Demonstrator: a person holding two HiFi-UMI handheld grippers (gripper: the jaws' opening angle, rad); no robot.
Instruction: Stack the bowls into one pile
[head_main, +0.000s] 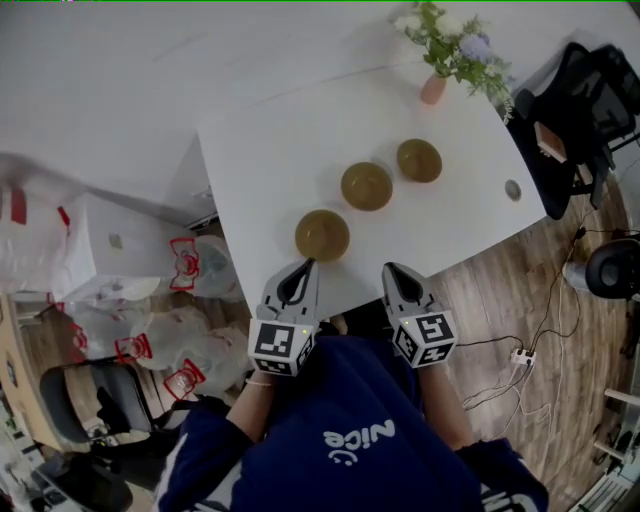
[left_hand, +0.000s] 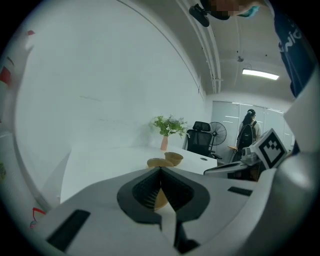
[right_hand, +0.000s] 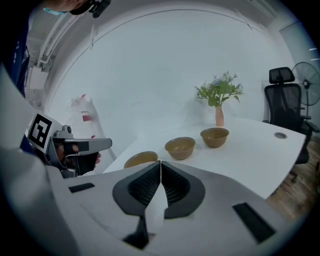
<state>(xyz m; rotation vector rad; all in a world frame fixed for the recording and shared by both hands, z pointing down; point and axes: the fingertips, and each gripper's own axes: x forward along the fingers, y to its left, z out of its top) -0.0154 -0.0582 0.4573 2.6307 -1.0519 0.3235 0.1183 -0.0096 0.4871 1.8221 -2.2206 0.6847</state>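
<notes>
Three bowls (head_main: 322, 235) (head_main: 366, 186) (head_main: 419, 160) unstacked — hand-held grippers (head_main: 303, 268) (head_main: 392, 270) closed, seemingly empty.

Navy blue top (head_main: 335, 405) with white print, pale grey left tool (head_main: 305, 265) and right tool (head_main: 390, 268), black ribbed pads (right_hand: 145, 186), black-and-white marker cubes (head_main: 281, 342)

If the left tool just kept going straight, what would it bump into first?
Probably the nearest bowl: the left tool, shut, points straight at it. Its height is hard to judge, so it might skim over the rim instead.
</notes>
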